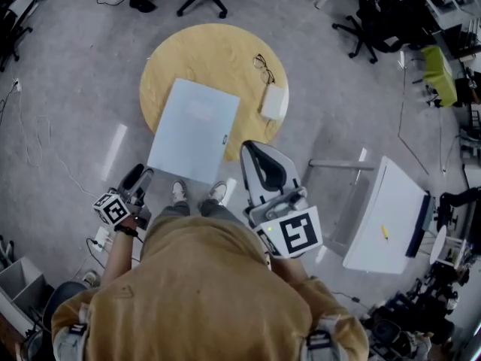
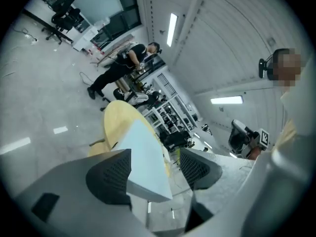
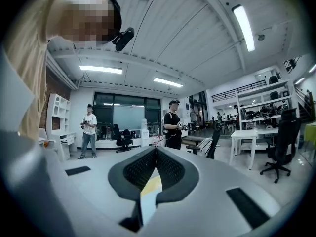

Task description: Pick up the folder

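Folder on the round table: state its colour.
The folder is plain pale blue-white; the head view shows it best.

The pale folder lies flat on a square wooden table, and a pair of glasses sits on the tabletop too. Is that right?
Not quite. The table is round, not square, as the head view shows. The rest holds: the pale folder lies flat on it, and a pair of glasses sits on the tabletop too.
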A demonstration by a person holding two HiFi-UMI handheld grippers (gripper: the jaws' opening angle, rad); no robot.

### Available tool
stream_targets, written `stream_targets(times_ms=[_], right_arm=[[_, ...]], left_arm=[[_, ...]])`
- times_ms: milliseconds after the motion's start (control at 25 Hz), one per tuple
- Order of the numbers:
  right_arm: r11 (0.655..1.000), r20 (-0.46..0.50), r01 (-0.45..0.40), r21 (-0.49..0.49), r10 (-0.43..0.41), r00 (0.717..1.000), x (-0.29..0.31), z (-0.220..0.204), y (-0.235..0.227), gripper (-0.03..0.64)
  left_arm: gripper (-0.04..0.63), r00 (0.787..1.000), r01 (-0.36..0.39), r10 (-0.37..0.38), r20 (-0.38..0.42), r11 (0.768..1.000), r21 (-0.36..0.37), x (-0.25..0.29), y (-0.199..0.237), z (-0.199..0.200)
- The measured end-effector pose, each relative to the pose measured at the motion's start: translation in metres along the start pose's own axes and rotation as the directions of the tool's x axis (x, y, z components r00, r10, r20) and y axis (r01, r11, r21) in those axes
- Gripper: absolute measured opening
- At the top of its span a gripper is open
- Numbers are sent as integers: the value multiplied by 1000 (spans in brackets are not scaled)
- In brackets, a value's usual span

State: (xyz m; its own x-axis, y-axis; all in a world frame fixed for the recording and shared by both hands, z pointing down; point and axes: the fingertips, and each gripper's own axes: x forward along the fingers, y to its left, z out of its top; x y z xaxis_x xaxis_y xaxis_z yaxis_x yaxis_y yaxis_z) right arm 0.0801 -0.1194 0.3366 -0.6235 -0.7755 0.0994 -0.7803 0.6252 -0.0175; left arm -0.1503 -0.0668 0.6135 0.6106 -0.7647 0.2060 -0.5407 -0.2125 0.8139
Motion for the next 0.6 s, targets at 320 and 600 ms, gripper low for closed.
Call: stream_targets(times_ms=[320,600], right_arm=[[999,-2,43,20,-43,999,-5,3,-4,0],[996,-34,91,-8,-92,995,-28,2,-14,0]], left_arm=[[391,997,73,-54,56,904,-420,31,37,-57],[439,992,50,14,127,871,-488,63,67,-74]])
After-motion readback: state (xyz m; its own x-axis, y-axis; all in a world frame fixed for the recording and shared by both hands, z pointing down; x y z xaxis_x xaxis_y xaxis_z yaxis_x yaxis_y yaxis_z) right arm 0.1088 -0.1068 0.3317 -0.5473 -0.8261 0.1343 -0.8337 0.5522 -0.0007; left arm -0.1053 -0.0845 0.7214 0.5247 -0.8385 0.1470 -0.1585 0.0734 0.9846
